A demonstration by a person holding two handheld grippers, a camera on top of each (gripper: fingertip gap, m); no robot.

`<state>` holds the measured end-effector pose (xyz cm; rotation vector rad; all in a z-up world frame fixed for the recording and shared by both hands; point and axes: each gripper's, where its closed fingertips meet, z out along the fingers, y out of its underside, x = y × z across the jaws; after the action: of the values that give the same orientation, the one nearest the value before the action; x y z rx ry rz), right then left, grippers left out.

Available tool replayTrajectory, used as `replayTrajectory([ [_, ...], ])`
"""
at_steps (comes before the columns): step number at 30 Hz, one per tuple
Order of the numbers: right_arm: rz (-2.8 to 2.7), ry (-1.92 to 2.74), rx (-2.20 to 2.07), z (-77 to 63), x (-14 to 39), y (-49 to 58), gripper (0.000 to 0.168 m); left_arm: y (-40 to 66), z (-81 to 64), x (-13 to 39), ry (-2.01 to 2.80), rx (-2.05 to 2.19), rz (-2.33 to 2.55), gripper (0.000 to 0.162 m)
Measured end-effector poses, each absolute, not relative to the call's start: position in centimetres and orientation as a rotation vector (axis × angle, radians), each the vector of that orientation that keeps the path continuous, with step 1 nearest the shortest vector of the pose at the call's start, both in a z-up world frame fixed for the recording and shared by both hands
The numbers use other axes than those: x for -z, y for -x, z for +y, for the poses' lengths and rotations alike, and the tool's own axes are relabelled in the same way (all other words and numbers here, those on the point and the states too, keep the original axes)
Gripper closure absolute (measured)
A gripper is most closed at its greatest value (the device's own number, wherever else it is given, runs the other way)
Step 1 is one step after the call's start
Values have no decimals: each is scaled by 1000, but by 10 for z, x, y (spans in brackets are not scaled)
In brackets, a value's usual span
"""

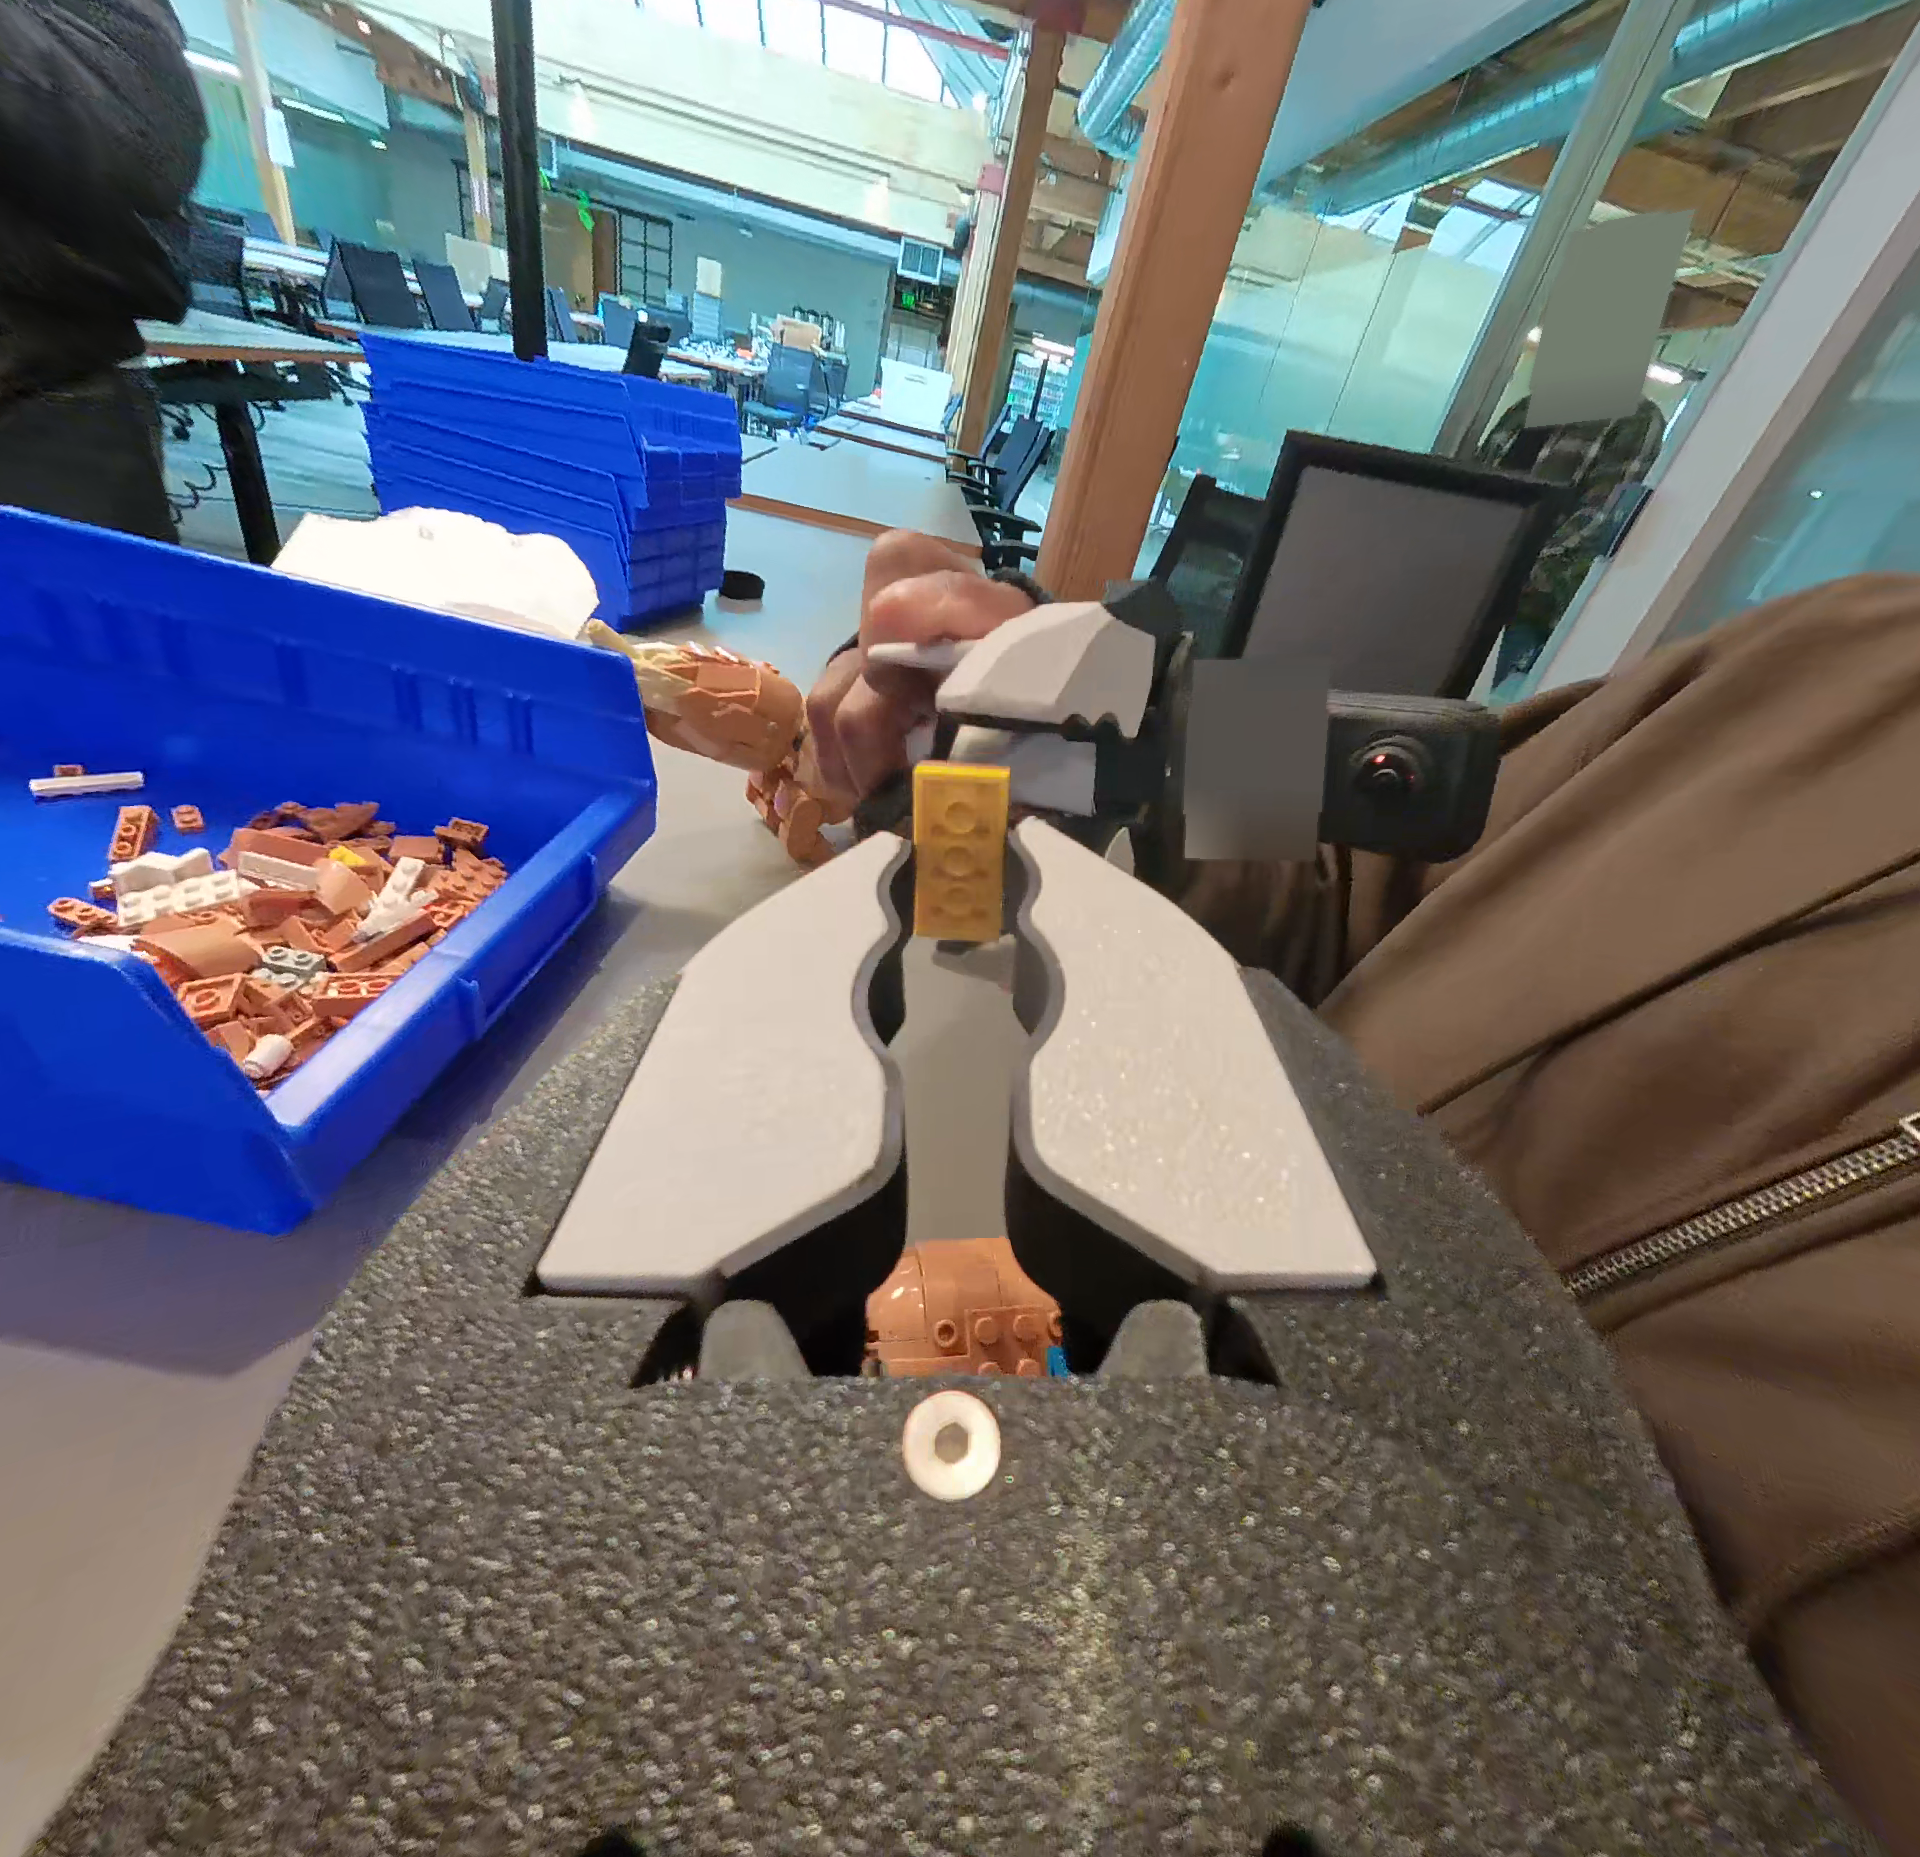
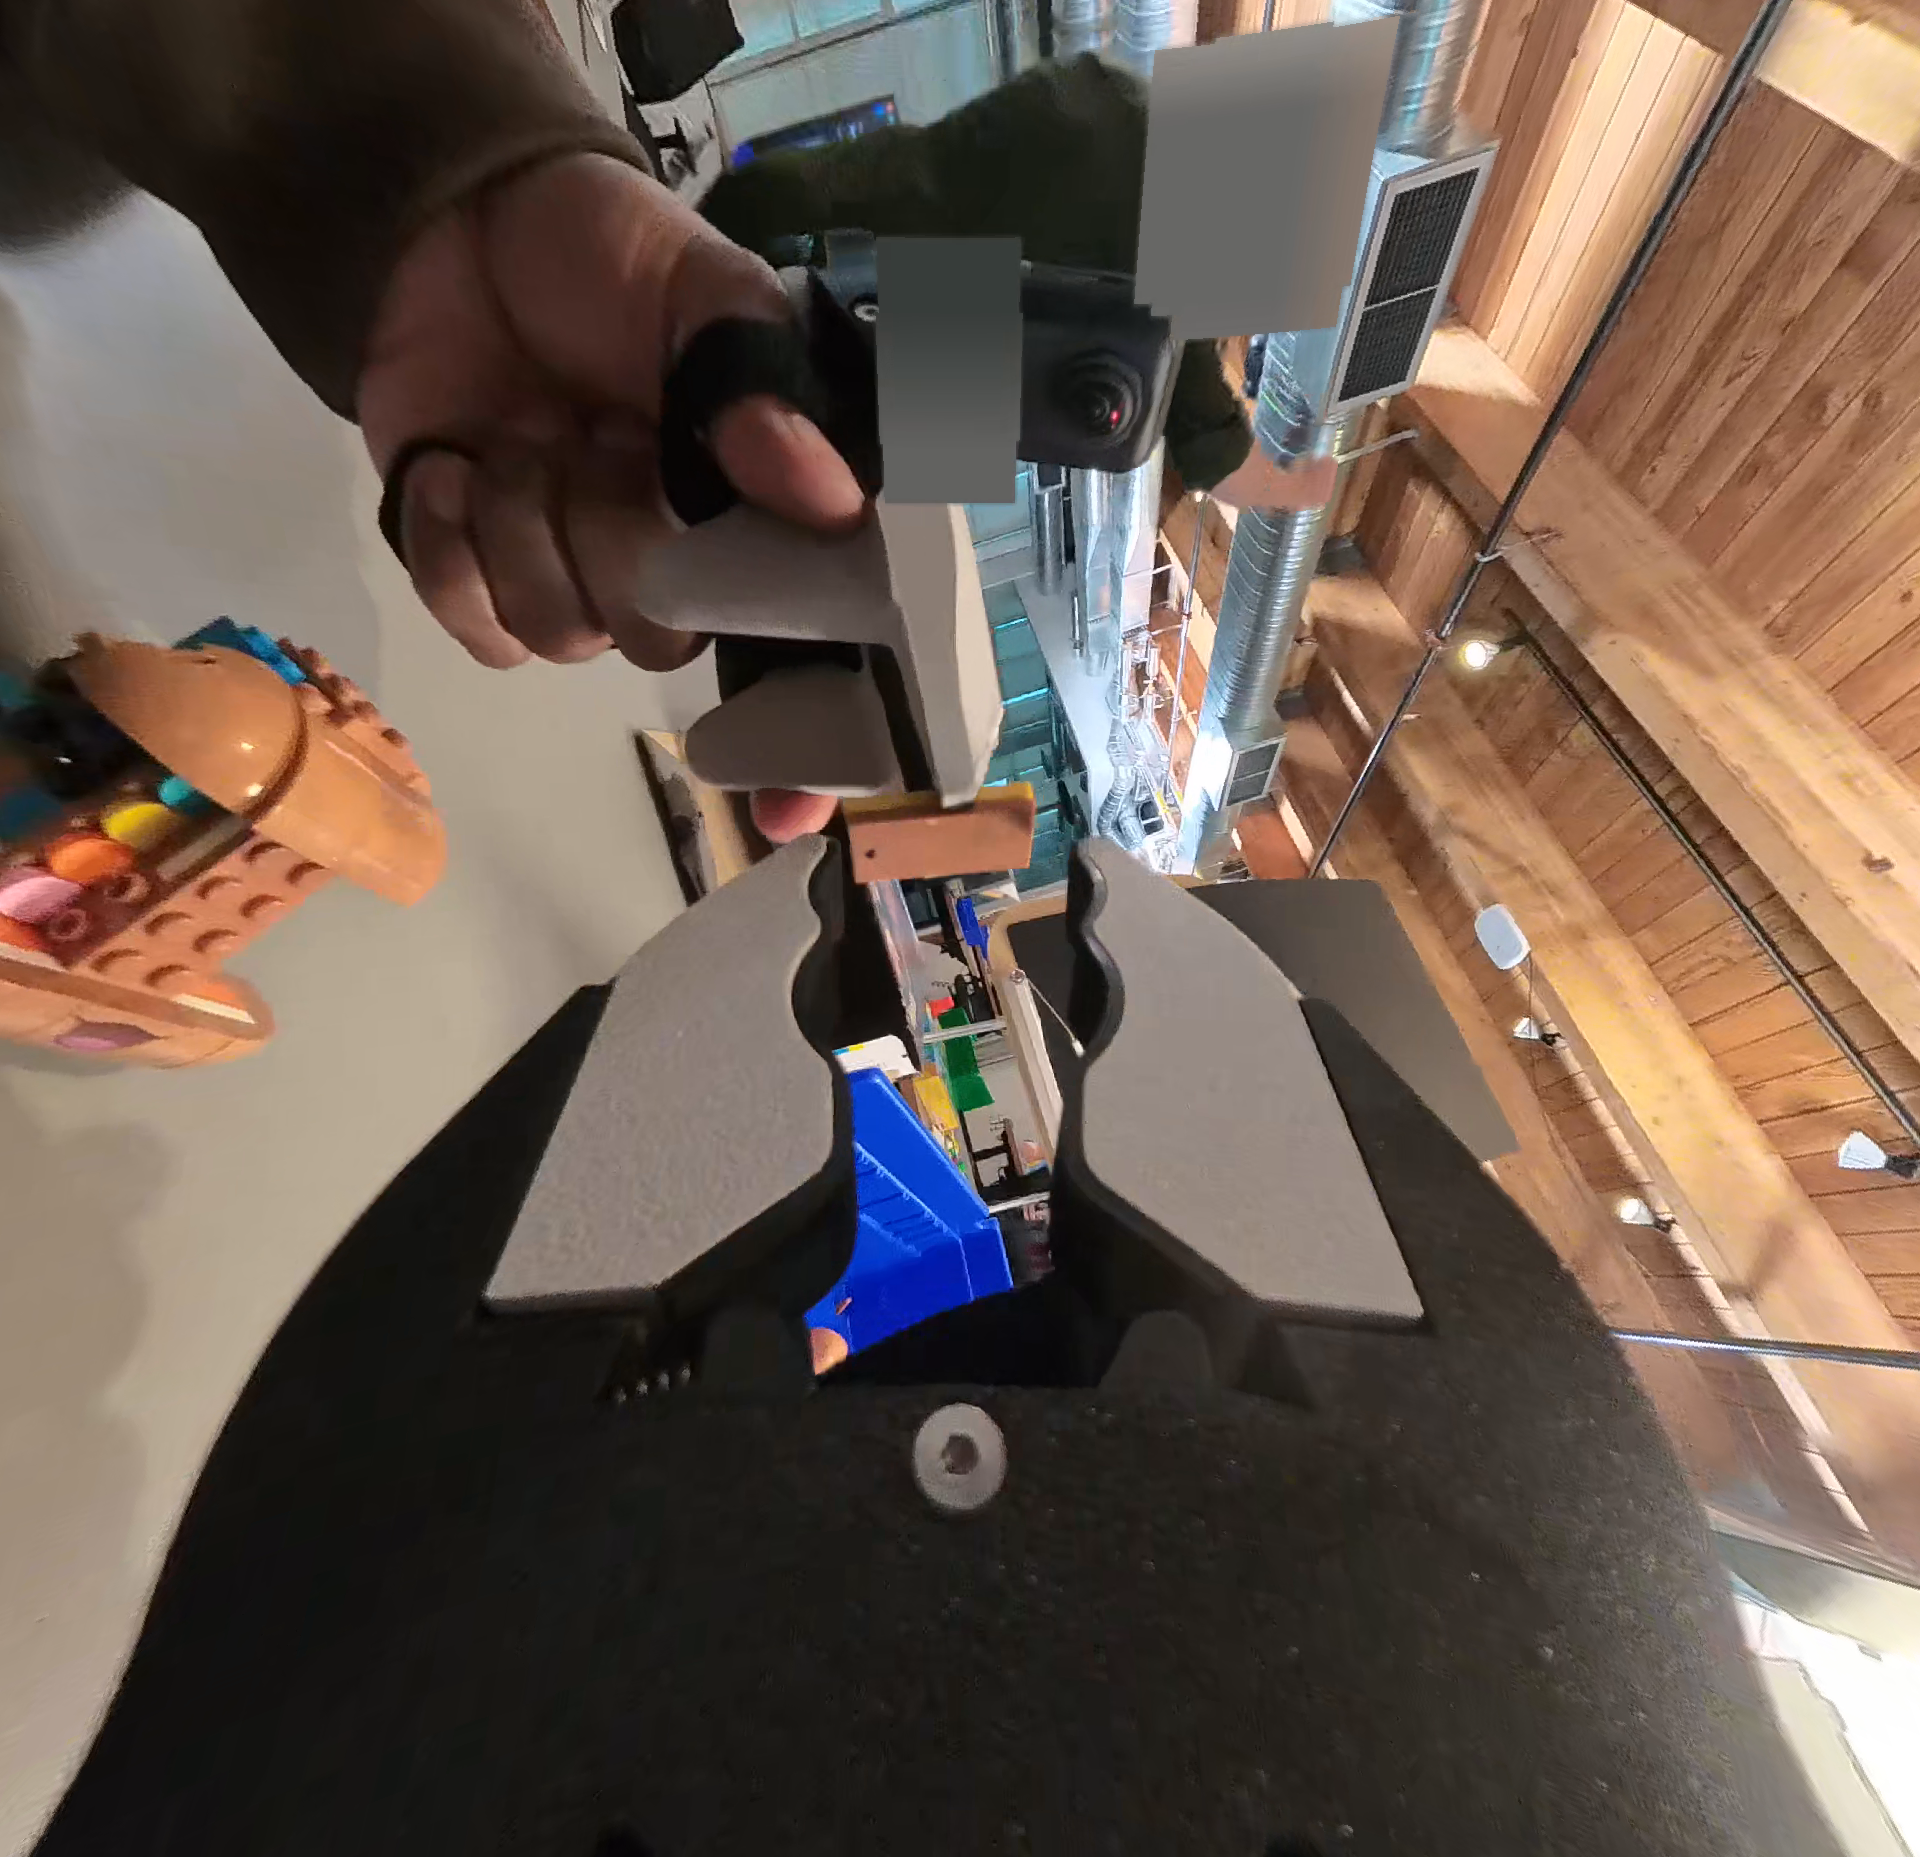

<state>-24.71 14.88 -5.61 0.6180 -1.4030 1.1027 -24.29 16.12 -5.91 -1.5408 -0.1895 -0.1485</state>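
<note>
While left claw [image 1: 958,862] pinches yellow plate [image 1: 960,851], right claw [image 2: 948,857] gapes, seemingly empty.

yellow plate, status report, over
Left tool shut on yellow plate, held upright. Right tool open, tips close by the plate. Blue bin of bricks off to the side.

A blue bin [image 1: 436,768] of loose brown and white bricks [image 1: 281,903] sits at the table's [image 1: 727,831] left edge, a stack of blue bins [image 1: 551,467] behind it, a brown brick figure [image 1: 738,711] lying just beside it.
</note>
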Motion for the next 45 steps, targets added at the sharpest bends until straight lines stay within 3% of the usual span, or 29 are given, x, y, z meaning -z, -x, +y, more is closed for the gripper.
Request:
replayTrajectory([
  [7,-1405,-640,-1054,146,63,248,136,243,165,65,1564,177,-210,146],
  [32,-1504,-668,-1200,143,66,234,136,232,163,58,1505,256,-148,146],
  [45,-1549,-560,-1367,143,52,228,136,228,162,44,1480,19,-43,146],
])
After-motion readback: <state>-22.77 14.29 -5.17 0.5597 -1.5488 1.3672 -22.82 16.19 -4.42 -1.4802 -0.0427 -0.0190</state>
